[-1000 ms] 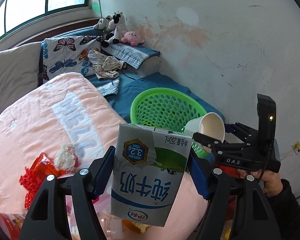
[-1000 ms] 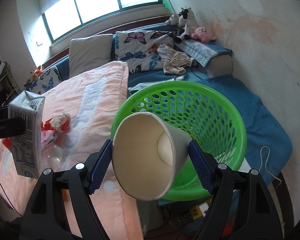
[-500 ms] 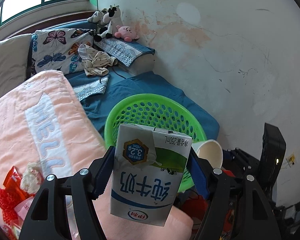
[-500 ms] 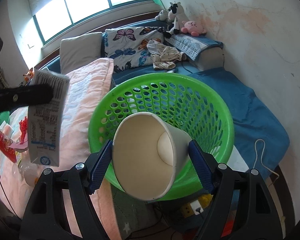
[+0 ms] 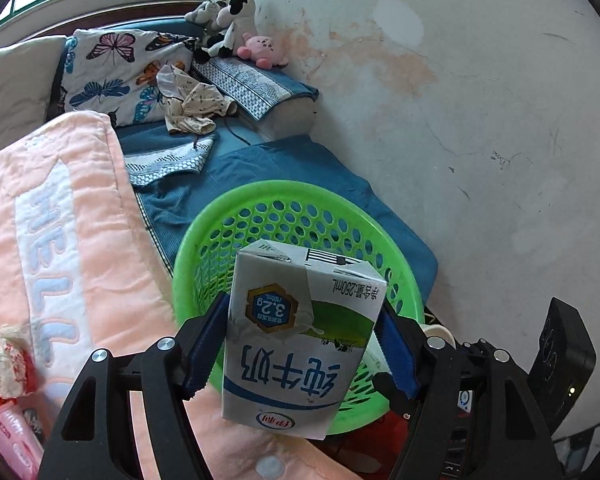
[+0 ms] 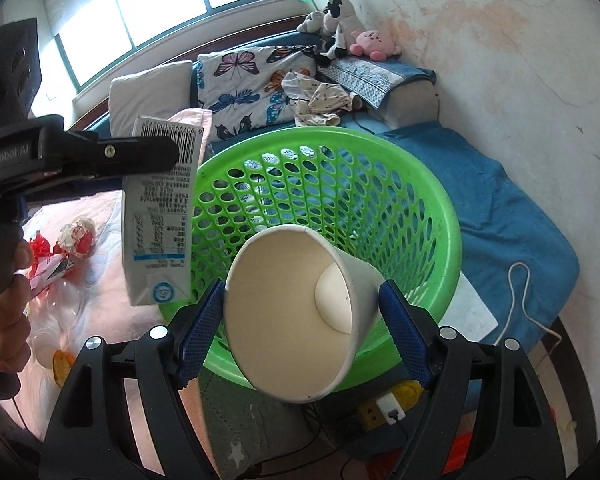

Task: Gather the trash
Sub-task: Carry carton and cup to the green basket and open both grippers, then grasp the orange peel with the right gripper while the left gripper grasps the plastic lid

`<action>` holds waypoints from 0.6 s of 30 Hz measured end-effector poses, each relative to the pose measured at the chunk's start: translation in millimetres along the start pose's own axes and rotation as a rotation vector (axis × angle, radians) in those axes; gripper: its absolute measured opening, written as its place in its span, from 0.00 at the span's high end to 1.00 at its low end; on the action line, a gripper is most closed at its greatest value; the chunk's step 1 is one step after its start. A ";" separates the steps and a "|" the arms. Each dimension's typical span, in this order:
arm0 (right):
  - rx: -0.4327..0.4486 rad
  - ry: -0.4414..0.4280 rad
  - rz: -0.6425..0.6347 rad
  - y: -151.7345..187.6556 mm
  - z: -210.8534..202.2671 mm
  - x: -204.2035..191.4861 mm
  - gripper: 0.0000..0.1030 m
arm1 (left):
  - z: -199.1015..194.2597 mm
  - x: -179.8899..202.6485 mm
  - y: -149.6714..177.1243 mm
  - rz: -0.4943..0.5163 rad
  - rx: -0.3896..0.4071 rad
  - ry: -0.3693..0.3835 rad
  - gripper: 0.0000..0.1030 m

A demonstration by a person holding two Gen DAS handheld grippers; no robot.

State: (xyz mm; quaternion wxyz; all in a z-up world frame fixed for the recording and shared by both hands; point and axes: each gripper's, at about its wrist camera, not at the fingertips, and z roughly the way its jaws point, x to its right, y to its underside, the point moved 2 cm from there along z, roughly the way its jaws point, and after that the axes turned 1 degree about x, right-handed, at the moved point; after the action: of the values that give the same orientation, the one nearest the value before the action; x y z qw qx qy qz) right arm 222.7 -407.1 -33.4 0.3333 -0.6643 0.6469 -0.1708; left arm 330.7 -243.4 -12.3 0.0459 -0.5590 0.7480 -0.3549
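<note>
My left gripper (image 5: 302, 346) is shut on a white, blue and green milk carton (image 5: 296, 340) and holds it over the near rim of a green perforated basket (image 5: 268, 200). My right gripper (image 6: 300, 320) is shut on a white paper cup (image 6: 296, 320), tilted with its mouth toward the camera, above the basket's (image 6: 380, 184) near rim. The carton (image 6: 158, 216) and the left gripper's arm show at the left of the right wrist view. The cup's rim (image 5: 438, 332) peeks from behind the left gripper's right finger.
A pink quilt (image 5: 60, 248) with red and white wrappers (image 6: 76, 236) and clear plastic lies left of the basket. A blue blanket (image 6: 500, 216), a white cord, pillows and plush toys (image 5: 236, 28) lie behind. A wall stands at the right. A power strip (image 6: 384, 408) lies on the floor below.
Both grippers moved forward toward the basket with their loads. The carton now hangs over the basket's near rim, and the basket looks larger and closer in both views.
</note>
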 end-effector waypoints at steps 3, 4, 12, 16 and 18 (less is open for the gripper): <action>0.006 0.012 -0.009 1.7 0.7 0.9 0.23 | 1.4 -2.9 3.2 -0.011 -0.006 -0.010 0.20; 0.006 0.010 -0.010 2.3 0.9 -0.1 0.23 | 1.5 -3.6 3.4 -0.011 -0.008 -0.009 0.20; 0.020 0.000 -0.010 6.5 -7.4 -0.2 0.22 | -16.8 -8.3 14.0 -0.020 0.003 -0.038 0.18; 0.029 -0.014 -0.029 9.3 -17.4 -7.7 0.22 | -35.8 -9.5 23.4 -0.024 0.024 -0.071 0.16; 0.035 -0.028 -0.041 11.0 -23.3 -13.2 0.21 | -46.1 -9.0 27.4 -0.014 0.032 -0.071 0.15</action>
State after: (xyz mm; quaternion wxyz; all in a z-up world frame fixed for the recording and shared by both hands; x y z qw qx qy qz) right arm 197.8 -398.8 -21.2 0.3503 -0.6738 0.6253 -0.1798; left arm 290.5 -210.1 3.1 0.0787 -0.5759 0.7361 -0.3470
